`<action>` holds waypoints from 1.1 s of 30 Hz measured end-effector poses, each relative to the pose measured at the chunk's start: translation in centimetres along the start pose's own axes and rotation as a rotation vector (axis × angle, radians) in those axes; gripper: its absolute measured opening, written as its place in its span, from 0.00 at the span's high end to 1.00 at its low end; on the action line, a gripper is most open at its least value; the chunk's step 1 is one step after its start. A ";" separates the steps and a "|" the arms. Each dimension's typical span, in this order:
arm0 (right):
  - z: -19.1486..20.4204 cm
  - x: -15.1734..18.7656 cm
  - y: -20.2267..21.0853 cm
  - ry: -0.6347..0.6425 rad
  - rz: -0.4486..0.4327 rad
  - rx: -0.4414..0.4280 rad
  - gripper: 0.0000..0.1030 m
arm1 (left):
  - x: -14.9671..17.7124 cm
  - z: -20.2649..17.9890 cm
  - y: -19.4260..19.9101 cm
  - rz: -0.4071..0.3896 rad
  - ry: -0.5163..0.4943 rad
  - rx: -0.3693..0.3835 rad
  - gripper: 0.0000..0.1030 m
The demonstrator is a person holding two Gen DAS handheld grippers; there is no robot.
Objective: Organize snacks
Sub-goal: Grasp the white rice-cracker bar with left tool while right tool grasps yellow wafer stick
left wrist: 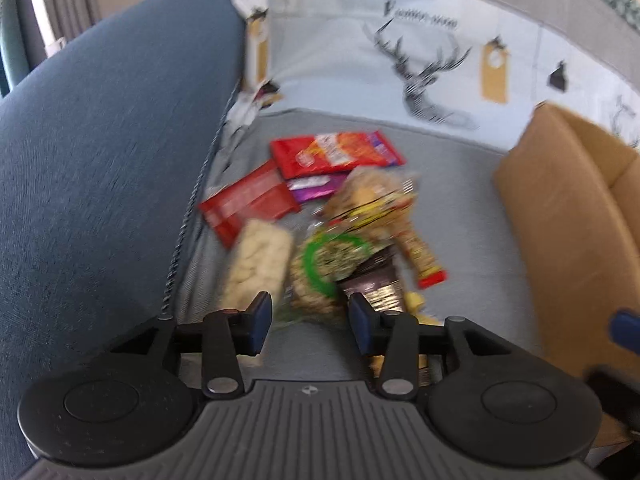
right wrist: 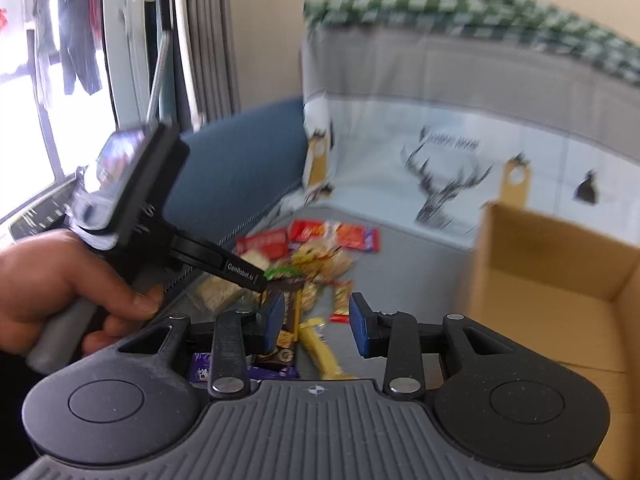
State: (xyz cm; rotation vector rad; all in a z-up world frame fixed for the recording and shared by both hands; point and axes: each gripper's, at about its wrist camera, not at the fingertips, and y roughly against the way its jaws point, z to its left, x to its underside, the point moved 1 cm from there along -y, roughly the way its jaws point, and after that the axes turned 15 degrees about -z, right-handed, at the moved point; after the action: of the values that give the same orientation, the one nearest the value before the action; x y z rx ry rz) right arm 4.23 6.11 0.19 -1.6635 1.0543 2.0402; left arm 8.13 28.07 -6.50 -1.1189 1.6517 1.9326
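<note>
Snack pile [left wrist: 320, 216] sits on the grey sofa seat, just ahead of and below your left hand-held gripper [left wrist: 311, 322]. Its pads [left wrist: 260, 320] stand apart with nothing pinched; the pale rice-cake pack [left wrist: 260, 264] is just past the left pad, the green-ringed pack [left wrist: 328, 264] lies on the centreline between the fingers, and the dark pack [left wrist: 376, 284] is by the right pad. No contact that I can see, though motion blur is heavy.

Your right hand-held gripper [right wrist: 317, 322] is also spread, empty. A yellow bar [right wrist: 320, 348] and a dark bar [right wrist: 292, 312] lie under the gap, below the fingers, not gripped. A purple wrapper [right wrist: 240, 368] is at the near edge behind the left finger.

Left view only: red wrappers [left wrist: 248, 204] up against the blue armrest [left wrist: 100, 140], and a blue pad of the right tool [left wrist: 624, 328] at the frame's right edge.

Right view only: your left hand [right wrist: 60, 288] wrapped round the grey handle, forefinger on the trigger, tool angled down toward the pile with its tip over the green pack. Also the open inside of the cardboard box [right wrist: 560, 280], standing right of the pile on the seat, and a window with hanging clothes behind.

The deer-print cover [left wrist: 420, 80] on the backrest shows in both.
</note>
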 end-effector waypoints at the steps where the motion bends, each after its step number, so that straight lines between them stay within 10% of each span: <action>1: 0.2 0.8 -1.5 -0.001 0.026 0.005 0.64 | 0.0 0.3 -0.2 0.002 -0.004 -0.010 0.49; 20: -0.3 8.8 -12.3 -0.004 0.294 0.110 0.52 | 0.7 -0.1 -3.0 0.051 -0.048 -0.096 0.23; 26: -0.5 9.2 -12.4 -0.032 0.321 0.093 0.86 | 0.8 -0.1 -3.2 0.049 -0.054 -0.108 0.21; 33: -0.6 8.0 -10.7 -0.048 0.269 0.065 0.88 | 0.7 -0.1 -3.5 0.052 -0.048 -0.122 0.19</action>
State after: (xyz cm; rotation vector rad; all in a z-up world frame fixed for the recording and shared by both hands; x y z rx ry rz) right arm 9.29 11.33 -11.00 -1.5011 1.3766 2.1691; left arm 10.22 28.67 -9.27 -1.0754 1.5707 2.1014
